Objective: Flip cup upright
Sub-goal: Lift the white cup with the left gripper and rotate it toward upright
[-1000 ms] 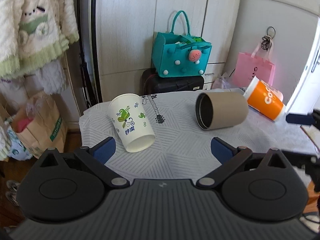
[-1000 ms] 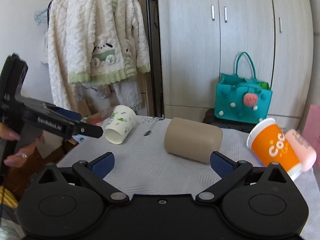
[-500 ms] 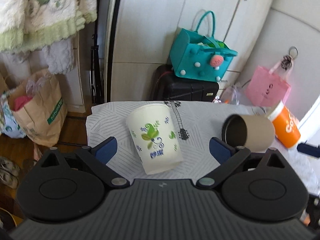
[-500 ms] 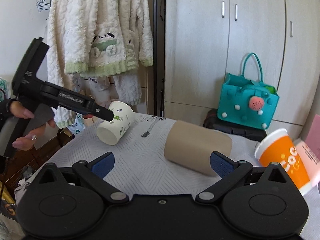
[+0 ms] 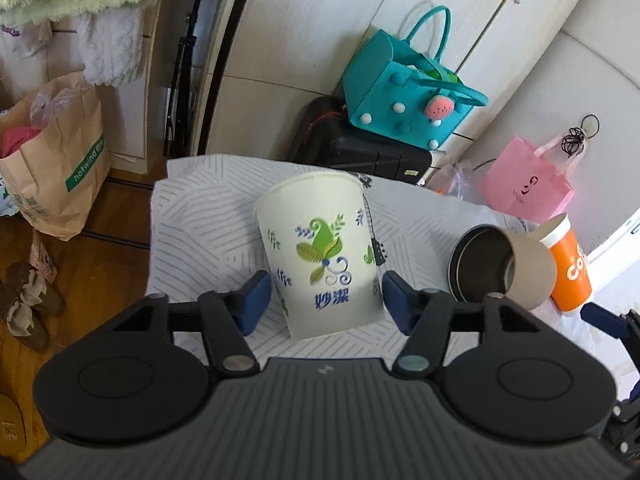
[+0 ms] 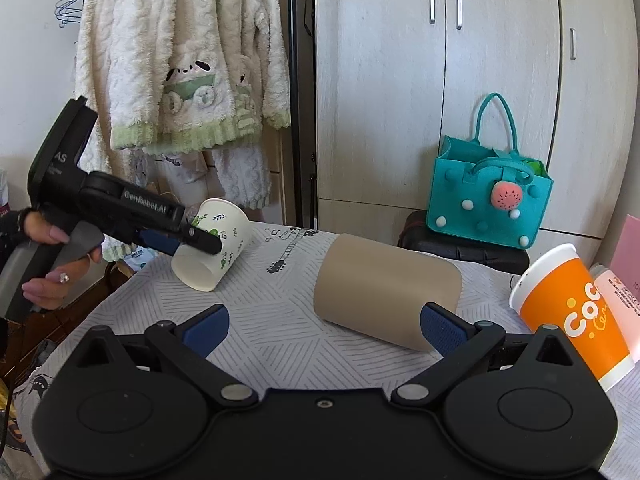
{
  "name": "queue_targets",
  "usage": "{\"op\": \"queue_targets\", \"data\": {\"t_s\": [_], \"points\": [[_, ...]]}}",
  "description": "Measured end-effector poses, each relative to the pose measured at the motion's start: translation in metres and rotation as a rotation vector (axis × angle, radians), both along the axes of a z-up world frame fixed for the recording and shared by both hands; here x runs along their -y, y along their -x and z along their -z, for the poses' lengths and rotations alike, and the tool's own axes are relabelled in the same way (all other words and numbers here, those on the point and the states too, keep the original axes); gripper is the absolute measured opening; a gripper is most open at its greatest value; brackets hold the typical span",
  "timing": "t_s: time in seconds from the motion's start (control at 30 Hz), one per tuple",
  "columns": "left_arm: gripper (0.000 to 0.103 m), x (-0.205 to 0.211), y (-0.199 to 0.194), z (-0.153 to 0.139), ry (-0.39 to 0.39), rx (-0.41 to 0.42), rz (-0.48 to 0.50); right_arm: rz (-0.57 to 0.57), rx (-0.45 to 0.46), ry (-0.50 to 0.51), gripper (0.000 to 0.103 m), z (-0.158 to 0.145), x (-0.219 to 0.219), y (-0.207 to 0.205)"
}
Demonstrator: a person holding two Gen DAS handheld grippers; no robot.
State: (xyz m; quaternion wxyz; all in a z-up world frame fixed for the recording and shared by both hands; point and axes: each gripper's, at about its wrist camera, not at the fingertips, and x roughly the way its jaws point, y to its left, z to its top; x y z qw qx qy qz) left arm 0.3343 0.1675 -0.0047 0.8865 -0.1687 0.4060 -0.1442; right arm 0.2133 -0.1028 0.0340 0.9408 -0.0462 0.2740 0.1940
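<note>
At centre of the left wrist view, the left gripper (image 5: 324, 296) straddles the white leaf-print cup (image 5: 320, 256), lying on its side on the striped tablecloth (image 5: 192, 216); jaws wide, pads just beside its walls, contact unclear. At lower frame of the right view, right gripper (image 6: 324, 324) hangs open, w/ nothing held, near the tan cup (image 6: 384, 292).

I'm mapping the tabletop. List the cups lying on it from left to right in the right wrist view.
White paper cup with green leaf print → tan cylindrical cup → orange cup with white lettering → pink cup, partly cut off at the edge.
</note>
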Motion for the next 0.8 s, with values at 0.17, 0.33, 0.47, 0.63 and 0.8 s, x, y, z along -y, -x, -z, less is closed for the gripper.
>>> {"op": "queue_targets", "data": {"t_s": [0.17,0.33,0.47,0.63,0.8], "points": [[0.057,0.003,0.003,-0.001,-0.021,0.022,0.011,-0.021,-0.013,0.008,0.103,0.006,-0.006,-0.005],[0.057,0.01,0.015,-0.008,-0.048,0.023,0.047,-0.043,-0.032,0.004,0.103,0.009,-0.008,-0.003],[0.057,0.021,0.03,-0.018,-0.083,0.013,0.077,-0.051,-0.037,-0.001,0.103,0.007,-0.004,0.002],[0.057,0.039,0.05,-0.026,-0.069,-0.026,0.133,-0.051,-0.042,-0.002,0.103,0.006,0.003,0.012],[0.057,0.067,0.082,-0.032,-0.089,-0.044,0.21,-0.054,-0.061,-0.017,0.103,0.01,0.018,0.032]]}}
